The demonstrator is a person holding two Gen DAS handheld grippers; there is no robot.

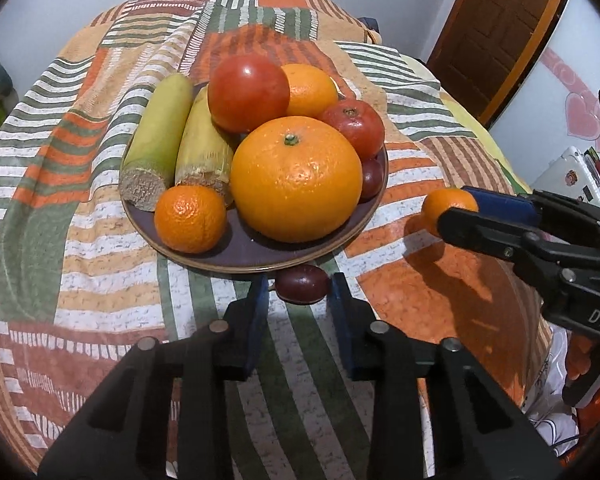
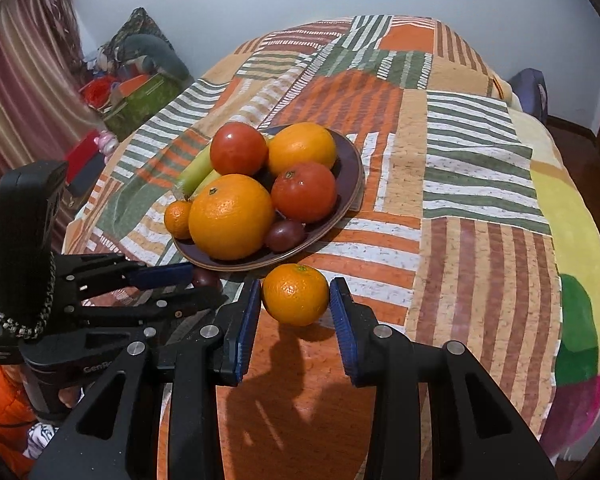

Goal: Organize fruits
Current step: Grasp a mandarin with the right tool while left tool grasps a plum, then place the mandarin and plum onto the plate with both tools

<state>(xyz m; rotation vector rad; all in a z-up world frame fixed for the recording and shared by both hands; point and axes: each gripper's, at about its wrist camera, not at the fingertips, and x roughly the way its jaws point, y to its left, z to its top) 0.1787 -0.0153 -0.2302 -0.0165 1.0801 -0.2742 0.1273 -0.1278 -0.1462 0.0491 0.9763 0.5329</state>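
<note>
Nearest in the left wrist view, the left gripper (image 1: 300, 290) points steeply down at the patterned bedspread (image 1: 80, 240), and its blue pads (image 1: 260, 300) are clamped on a dark red grape (image 1: 300, 289). The grape lies with its long axis across the view, left to right, one end against each pad, and it sits just in front of the near rim of the plate (image 1: 260, 258). To the right, the right gripper (image 1: 456, 208) enters from the right edge with its fingers pointing left. In the right wrist view the right gripper (image 2: 296, 296) is closed on a small mandarin (image 2: 296, 294), one pad at each side, stem end facing up and slightly away. The mandarin is held clear of the bedspread (image 2: 460, 240), with its shadow on the fabric beneath, just near of the plate (image 2: 352, 168). Further out, the plate carries the sorted fruit. A second small mandarin (image 1: 190, 218) rests at its near left rim, and a large orange (image 1: 296, 178) sits near centre with its stem facing up. Two yellow-green bananas (image 1: 160, 132) lie side by side on the left, long axes running near to far, cut ends toward the camera. A second grape (image 1: 371, 178) sits at the right rim. Behind these are two tomatoes (image 1: 248, 92) and, farthest, another orange (image 1: 310, 88).
</note>
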